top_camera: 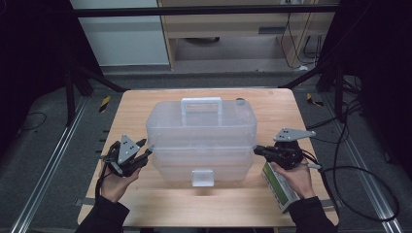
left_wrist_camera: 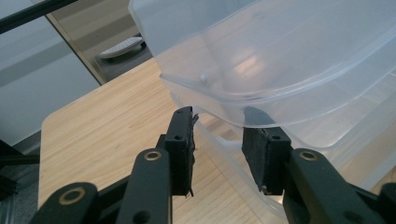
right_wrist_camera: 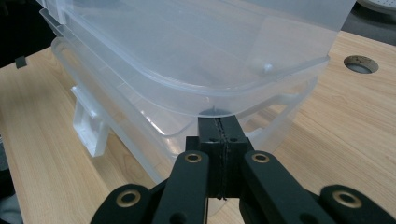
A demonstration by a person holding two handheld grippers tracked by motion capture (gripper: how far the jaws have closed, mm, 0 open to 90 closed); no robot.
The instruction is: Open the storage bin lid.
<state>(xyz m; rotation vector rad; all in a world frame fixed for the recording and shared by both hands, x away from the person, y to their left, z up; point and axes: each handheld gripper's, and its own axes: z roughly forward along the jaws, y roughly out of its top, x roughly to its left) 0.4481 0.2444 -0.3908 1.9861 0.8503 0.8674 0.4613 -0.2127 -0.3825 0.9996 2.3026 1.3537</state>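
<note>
A clear plastic storage box (top_camera: 201, 138) with a lid handle (top_camera: 201, 108) and a front latch (top_camera: 202, 177) stands in the middle of the wooden table (top_camera: 141, 109). My left gripper (top_camera: 145, 148) is at the box's left end. In the left gripper view its jaws (left_wrist_camera: 219, 123) stand apart, with the edge of the box's (left_wrist_camera: 280, 60) lower rim in the gap and neither pad pressing on it. My right gripper (top_camera: 257, 149) is at the box's right end. Its jaws (right_wrist_camera: 218, 123) are pressed together with nothing between them, the tips just under the lid's rim (right_wrist_camera: 187, 46).
A green and white carton (top_camera: 277, 187) lies on the table under the right hand, near the front right corner. A round hole (right_wrist_camera: 360, 63) sits in the tabletop behind the box. Cables trail on the floor to the right of the table.
</note>
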